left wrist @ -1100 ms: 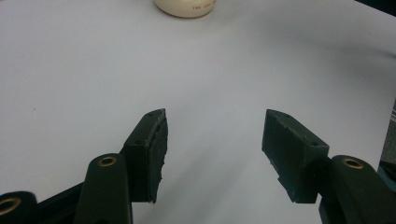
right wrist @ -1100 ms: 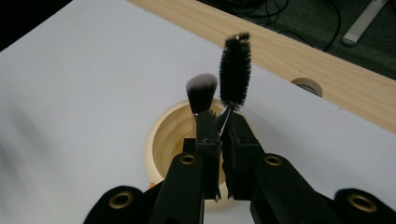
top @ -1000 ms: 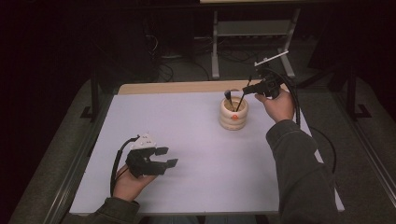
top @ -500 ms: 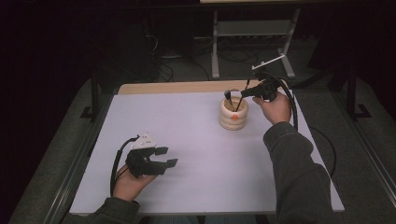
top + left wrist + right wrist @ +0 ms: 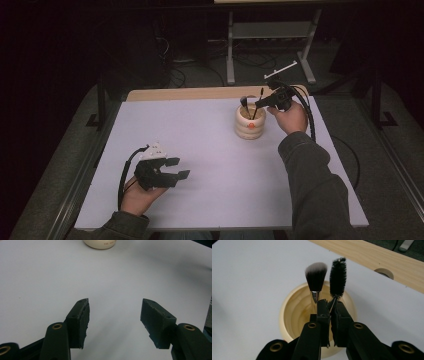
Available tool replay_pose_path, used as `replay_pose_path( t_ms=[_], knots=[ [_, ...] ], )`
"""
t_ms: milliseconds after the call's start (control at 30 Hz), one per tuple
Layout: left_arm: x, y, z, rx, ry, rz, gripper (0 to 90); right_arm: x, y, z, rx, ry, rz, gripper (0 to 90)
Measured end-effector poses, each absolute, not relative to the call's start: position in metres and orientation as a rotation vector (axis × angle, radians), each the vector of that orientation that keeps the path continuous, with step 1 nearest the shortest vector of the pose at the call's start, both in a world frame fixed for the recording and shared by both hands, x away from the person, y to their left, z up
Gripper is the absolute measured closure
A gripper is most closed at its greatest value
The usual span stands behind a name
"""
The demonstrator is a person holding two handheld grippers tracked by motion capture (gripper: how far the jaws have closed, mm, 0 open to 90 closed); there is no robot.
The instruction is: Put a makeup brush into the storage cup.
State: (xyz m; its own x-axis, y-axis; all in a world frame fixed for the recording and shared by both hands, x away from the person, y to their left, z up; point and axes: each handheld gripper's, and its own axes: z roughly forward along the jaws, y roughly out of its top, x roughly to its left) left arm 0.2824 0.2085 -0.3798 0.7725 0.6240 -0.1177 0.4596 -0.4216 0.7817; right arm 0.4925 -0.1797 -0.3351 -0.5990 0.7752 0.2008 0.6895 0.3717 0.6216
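So we've got the right gripper [image 5: 329, 311] pinched tight on the thin wire stem of the black bottle brush [image 5: 337, 277], which stands nearly upright in the cream holder [image 5: 250, 125], bristles at 12 o'clock from the jaws. The makeup brush [image 5: 315, 280] sits just beside it at 9 o'clock. Our left gripper [image 5: 175, 167] is spread wide, well apart, holding nothing.

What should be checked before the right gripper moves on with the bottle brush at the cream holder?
1. Right gripper shut on the black bottle brush: ok.
2. Brush end down inside the cream holder: cannot tell.
3. Makeup brush standing in the holder, beside the jaws: ok.
4. Holder upright on the table: ok.
5. Left gripper open, holding nothing, far from the holder: ok.
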Motion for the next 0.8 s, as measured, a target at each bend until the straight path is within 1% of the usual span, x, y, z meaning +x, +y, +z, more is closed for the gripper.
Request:
replay_pose_path(
  t_ms=[100, 167, 233, 333, 467, 500, 767, 800],
  knots=[
    [0.282, 0.208, -0.38, 2.091, 0.807, 0.237, 39.7, 0.492, -0.178, -0.339, 1.35, 2.485, 1.04, 82.6],
    [0.282, 0.208, -0.38, 2.092, 0.808, 0.237, 39.8, 0.493, -0.177, -0.342, 1.371, 2.484, 0.998, 75.0],
    [0.282, 0.208, -0.381, 2.092, 0.81, 0.238, 39.8, 0.491, -0.179, -0.346, 1.366, 2.474, 0.99, 73.0],
    [0.283, 0.209, -0.381, 2.091, 0.812, 0.238, 39.7, 0.486, -0.185, -0.345, 1.385, 2.43, 1.017, 64.1],
    [0.282, 0.208, -0.381, 2.093, 0.81, 0.239, 39.7, 0.479, -0.195, -0.343, 1.385, 2.389, 1.055, 62.0],
    [0.282, 0.209, -0.38, 2.092, 0.81, 0.24, 39.7, 0.475, -0.203, -0.342, 1.396, 2.369, 1.095, 59.2],
    [0.283, 0.21, -0.38, 2.088, 0.818, 0.241, 39.6, 0.462, -0.216, -0.341, 1.389, 2.344, 1.17, 53.9],
    [0.283, 0.21, -0.38, 2.087, 0.815, 0.245, 39.5, 0.457, -0.218, -0.342, 1.375, 2.335, 1.195, 51.9]
  ],
)
